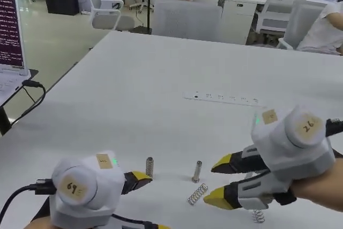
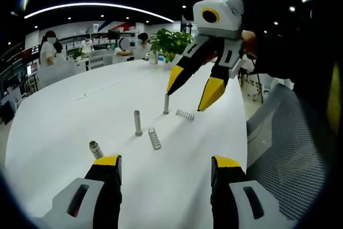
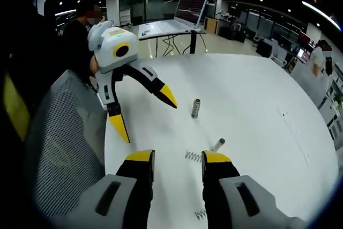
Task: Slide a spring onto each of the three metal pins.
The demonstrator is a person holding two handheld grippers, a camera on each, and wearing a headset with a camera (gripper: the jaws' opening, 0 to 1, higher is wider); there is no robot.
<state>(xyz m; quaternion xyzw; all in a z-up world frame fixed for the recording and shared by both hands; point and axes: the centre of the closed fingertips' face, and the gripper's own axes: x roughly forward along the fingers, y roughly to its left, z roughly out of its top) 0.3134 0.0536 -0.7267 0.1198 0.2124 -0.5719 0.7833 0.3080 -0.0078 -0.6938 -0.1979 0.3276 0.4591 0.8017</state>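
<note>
- Right gripper [image 1: 210,183]: jaws spread, holding nothing. The loose spring [image 1: 197,194] lies flat on the desk [image 1: 161,95] near its front edge, just off their tips — long axis slanting across the gap.
- Left gripper [image 3: 147,119]: jaws released, empty, farther from it.
- Three pins: sprung pin [image 1: 149,167], middle bare pin [image 1: 197,171], far bare pin [image 2: 166,103].
- Two springs lie loose — the second spring [image 1: 258,215] under the right gripper.

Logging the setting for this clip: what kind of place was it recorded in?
Most likely an open-plan office rather than a workshop: a large white table with office chairs beyond it, an open laptop on a stand nearby, and a potted plant at the table's far end.
</note>
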